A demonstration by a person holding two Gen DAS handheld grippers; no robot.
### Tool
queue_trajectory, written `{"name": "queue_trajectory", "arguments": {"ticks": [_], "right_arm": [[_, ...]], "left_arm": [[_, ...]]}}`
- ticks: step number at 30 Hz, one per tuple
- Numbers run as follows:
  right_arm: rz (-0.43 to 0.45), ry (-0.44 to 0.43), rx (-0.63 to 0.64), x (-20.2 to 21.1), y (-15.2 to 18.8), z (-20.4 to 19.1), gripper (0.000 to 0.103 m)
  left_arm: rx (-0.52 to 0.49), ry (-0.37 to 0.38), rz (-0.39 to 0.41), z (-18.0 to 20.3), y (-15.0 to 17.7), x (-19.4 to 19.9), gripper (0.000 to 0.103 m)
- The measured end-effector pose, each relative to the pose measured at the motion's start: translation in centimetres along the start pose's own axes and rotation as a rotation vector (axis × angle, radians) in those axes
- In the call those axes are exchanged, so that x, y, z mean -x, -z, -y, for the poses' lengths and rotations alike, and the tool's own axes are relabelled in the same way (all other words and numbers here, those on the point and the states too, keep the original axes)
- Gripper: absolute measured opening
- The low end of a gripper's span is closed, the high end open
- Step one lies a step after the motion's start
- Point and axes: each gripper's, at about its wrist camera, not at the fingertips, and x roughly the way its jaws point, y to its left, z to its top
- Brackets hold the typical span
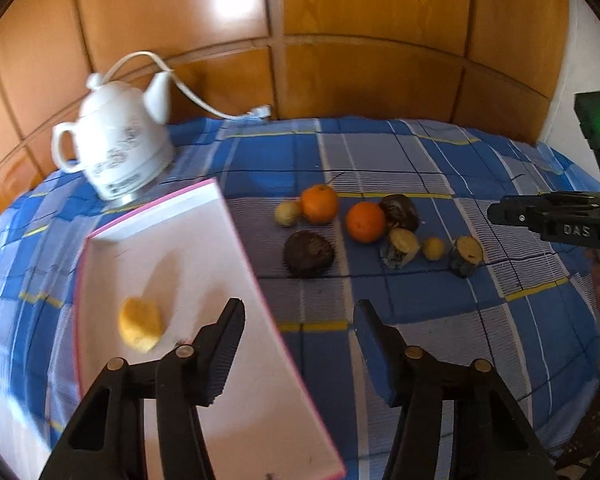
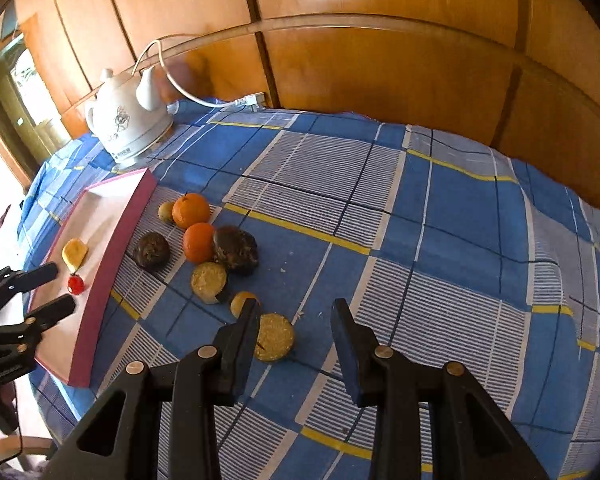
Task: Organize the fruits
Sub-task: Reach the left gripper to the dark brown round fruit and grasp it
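Orange, brown and yellow fruits lie in a loose cluster on the blue checked cloth (image 2: 440,208), just beside the tray's pink wall. Count: two smooth round oranges (image 2: 191,210) (image 2: 198,242); two dark, rough, wrinkled fruits (image 2: 151,251) (image 2: 236,249); two cut pieces with a pale grainy face (image 2: 209,281) (image 2: 274,336); two small yellowish round fruits (image 2: 166,212) (image 2: 240,302). The second orange touches the larger dark fruit.

The tray (image 2: 100,216) is rectangular, white inside, with a pink rim. It holds one yellow heart-shaped piece (image 2: 75,253) and one small glossy red fruit (image 2: 75,284), close together.

Left gripper (image 1: 296,334): black fingers set moderately apart, nothing between them. The left finger (image 1: 224,340) hangs over the tray's right edge; the other is over the cloth. In the right wrist view the red fruit lies just beyond its fingertips, untouched.

Right gripper (image 2: 296,344): jaws parted, not gripping. The near cut piece lies between the fingers, close against the left finger (image 2: 242,344); contact cannot be confirmed.

One white glazed ceramic kettle (image 1: 116,144) with a white cord stands behind the tray. Glossy wooden panels (image 1: 380,40) back the table.
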Motion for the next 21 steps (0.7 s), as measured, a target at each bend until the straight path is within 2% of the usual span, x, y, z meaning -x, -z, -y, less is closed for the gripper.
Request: {"name": "queue_trajectory", "arguments": {"ticks": [2, 5, 10, 14, 16, 17, 21], "right_arm": [[-0.005, -0.017, -0.038, 0.1, -0.1, 0.6, 0.037], [-0.003, -0.032, -0.071, 0.1, -0.4, 1.1, 0.037], [-0.005, -0.044, -0.089, 0.2, -0.6, 1.4, 0.037], [-0.005, -0.051, -0.094, 0.2, -0.7, 1.5, 0.037], [-0.005, -0.055, -0.098, 0.2, -0.7, 1.5, 0.037], [-0.004, -0.054, -0.098, 0.1, -0.8, 1.5, 0.037], [0.005, -0.040, -0.111, 0.3, -0.8, 1.9, 0.037]], "left_arm": [[-0.030, 0.009, -0.023, 0.3, -1.2, -1.3, 0.060], [-0.089, 0.005, -0.051, 1.0, -2.8, -3.5, 0.070], [-0.158, -0.018, -0.114, 1.4, -4.1, -7.1, 0.072], [-0.173, -0.025, -0.169, 1.3, -4.4, -9.4, 0.072], [-0.167, -0.009, -0.187, 1.2, -4.5, -10.2, 0.063], [-0.161, 0.004, -0.208, 1.1, -4.4, -10.7, 0.048], [-0.141, 0.011, -0.199, 1.2, -4.2, -11.0, 0.047]]}}
